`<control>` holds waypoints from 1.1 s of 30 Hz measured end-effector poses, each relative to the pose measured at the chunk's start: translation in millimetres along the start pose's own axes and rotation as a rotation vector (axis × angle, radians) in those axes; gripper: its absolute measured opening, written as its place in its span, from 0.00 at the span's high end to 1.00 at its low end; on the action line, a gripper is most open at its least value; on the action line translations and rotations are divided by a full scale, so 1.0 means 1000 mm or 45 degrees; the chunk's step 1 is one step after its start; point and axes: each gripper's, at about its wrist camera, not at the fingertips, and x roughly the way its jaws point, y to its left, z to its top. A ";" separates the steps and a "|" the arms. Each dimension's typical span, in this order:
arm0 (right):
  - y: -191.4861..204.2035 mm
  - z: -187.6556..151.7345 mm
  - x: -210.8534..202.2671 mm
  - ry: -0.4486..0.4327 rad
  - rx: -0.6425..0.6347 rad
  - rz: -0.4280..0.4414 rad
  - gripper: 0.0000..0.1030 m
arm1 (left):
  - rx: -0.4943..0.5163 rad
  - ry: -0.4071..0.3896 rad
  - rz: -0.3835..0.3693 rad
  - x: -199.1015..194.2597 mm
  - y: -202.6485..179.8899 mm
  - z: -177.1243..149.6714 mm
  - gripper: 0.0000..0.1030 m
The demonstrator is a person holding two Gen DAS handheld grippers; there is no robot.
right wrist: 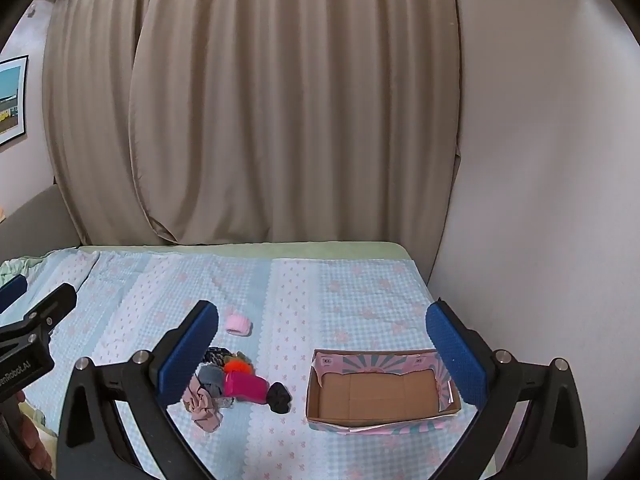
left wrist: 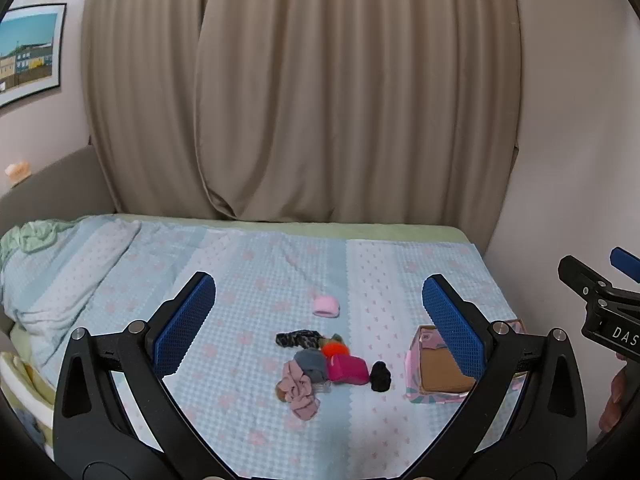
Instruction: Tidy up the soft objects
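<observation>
No sorting had been carried out at the time of inspection. The cardboard box (right wrist: 380,390), lower right of centre in the right wrist view, was open-topped and held nothing; its brown corrugated floor was bare, and its outer walls carried a pink and teal printed pattern with one torn edge on the left wall.

All soft items lay outside the box on the bed cover (right wrist: 360,300). A heap sat left of the box, lower centre of frame, well apart from it: a crumpled dusty-pink cloth (right wrist: 204,404), a grey knitted piece (right wrist: 211,379), a magenta roll (right wrist: 246,388), an orange fuzzy item (right wrist: 237,367) and a dark patterned piece (right wrist: 216,354). A black bundled item (right wrist: 279,398) lay just right of the heap, nearest the box. A pale pink ribbed roll (right wrist: 239,325) lay alone, above the heap.

The bed cover was quilted, pale blue check with pink motifs, lightly wrinkled. Beige pleated curtains (right wrist: 260,120) filled the upper frame.

The left gripper (left wrist: 320,320) and right gripper (right wrist: 322,348) each hung above the bed with fingers spread wide, blue textured pads (left wrist: 186,320) gripping nothing.

In my judgement the whole task remained: every item awaited transfer to the box.
</observation>
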 end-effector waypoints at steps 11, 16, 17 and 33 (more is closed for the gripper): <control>-0.001 0.000 0.000 0.005 0.006 0.003 0.00 | 0.000 -0.003 0.005 0.004 -0.004 0.001 0.01; -0.001 0.000 0.000 0.006 0.007 0.004 0.00 | -0.006 -0.006 0.012 0.007 -0.004 -0.001 0.01; -0.001 -0.001 0.000 0.006 0.007 0.006 0.00 | -0.007 -0.006 0.014 0.007 -0.004 -0.001 0.01; 0.000 0.002 0.001 0.014 0.012 -0.001 0.00 | -0.004 -0.031 0.013 0.009 -0.001 -0.001 0.01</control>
